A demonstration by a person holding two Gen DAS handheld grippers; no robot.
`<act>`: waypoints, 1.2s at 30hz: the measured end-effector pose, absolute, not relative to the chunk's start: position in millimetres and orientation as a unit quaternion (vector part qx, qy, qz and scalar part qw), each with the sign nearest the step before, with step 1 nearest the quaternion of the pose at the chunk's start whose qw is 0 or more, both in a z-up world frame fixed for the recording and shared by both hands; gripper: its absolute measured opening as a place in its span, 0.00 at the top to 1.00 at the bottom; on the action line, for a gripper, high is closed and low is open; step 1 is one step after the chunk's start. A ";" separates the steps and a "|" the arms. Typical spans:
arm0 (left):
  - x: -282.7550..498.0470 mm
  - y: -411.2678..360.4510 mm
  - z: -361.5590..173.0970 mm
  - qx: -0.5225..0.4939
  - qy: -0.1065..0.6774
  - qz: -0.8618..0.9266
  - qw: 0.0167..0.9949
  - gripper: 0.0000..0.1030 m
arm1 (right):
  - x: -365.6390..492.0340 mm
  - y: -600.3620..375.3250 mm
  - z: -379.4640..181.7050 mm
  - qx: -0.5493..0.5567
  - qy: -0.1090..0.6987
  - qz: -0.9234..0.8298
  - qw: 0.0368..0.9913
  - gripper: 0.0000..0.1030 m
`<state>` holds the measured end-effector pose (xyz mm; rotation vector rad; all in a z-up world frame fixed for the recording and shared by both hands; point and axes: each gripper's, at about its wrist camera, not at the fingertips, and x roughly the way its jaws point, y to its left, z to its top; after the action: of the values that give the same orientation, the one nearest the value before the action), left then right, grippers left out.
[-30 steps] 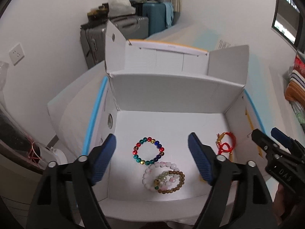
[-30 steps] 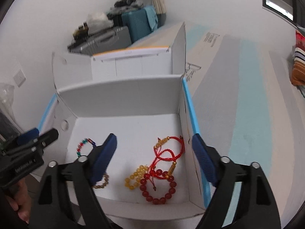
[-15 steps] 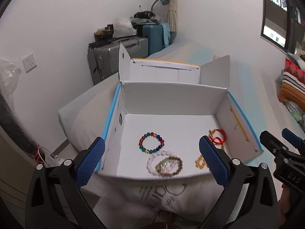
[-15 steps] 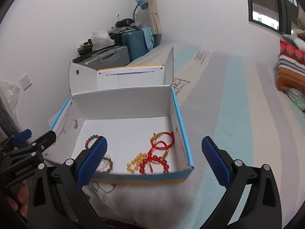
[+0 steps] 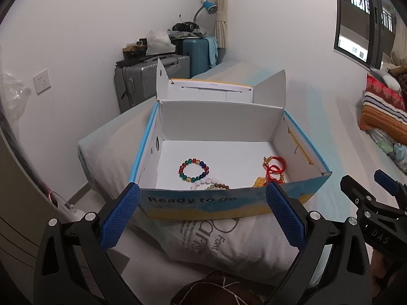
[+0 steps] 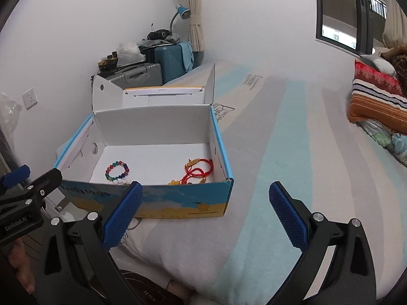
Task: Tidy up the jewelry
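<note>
lengthwise away from both grippers, box (image 5: 223, 204) open-topped, fingers (image 5: 119, 218) spread, empty

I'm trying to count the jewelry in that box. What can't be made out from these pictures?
- Left wrist view: the box's front wall cuts off the white bead bracelet and yellow beads.
- Right wrist view: the same wall hides all but slivers of them.
- Red cord bracelets: tangled, number unclear.

walls (image 5: 89, 25) white | suitcases (image 5: 150, 81) in corner | window (image 6: 338, 10) right
</note>
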<state>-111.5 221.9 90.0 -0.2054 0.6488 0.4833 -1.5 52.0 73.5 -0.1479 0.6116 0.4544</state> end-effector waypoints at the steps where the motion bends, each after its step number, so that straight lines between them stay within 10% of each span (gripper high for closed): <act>1: -112.4 222.6 88.4 -0.102 0.317 0.235 0.913 0.06 | -1.4 52.5 73.1 -0.072 0.299 0.223 0.925 0.07; 36: -104.9 221.5 81.3 -0.090 0.332 0.239 0.908 0.06 | 0.3 59.9 69.3 -0.069 0.311 0.234 0.919 0.07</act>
<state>-104.9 221.5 81.3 -0.1864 0.6842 0.4932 0.3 59.9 69.3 -0.1418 0.6388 0.4807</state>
